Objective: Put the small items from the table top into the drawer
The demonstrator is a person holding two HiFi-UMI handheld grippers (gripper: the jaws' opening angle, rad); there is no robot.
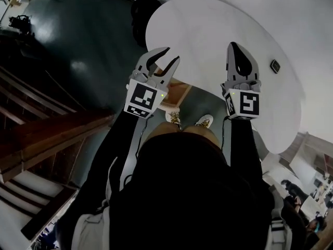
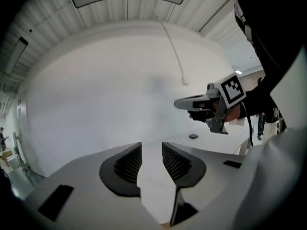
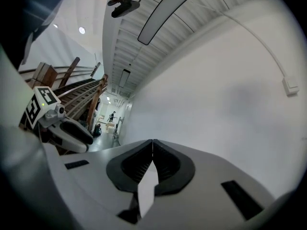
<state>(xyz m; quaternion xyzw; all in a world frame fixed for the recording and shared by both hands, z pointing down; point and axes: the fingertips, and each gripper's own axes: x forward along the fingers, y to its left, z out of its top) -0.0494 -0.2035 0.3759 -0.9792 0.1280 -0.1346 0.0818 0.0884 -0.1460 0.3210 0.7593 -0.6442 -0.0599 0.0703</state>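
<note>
Two handheld grippers are raised in front of the person, by the near edge of the white rounded table top (image 1: pixel 208 30). On the left gripper (image 1: pixel 162 61) the jaws are spread part-way w/ nothing btw them. Its own view shows the left gripper (image 2: pixel 151 147) w/ ribbed dark pads (image 2: pixel 129 164) apart and only white table and wall beyond. On the right gripper (image 1: pixel 240 56) the jaws are pressed together, tips touching, empty. Same in its own view, where the right gripper (image 3: pixel 152 143) shows no gap at the tips. One small dark flat item (image 1: pixel 275 66) lies on the table top, right of the right gripper and apart from it. It also shows from the left gripper's camera, small dark flat item (image 2: pixel 193 136) just below the right gripper (image 2: pixel 178 103). Brown wooden panel (image 1: pixel 174 92) sits under the table edge btw the grippers; can't tell what it is. Light shoes (image 1: pixel 204 122) stand on the dark floor (image 1: pixel 78 46).
</note>
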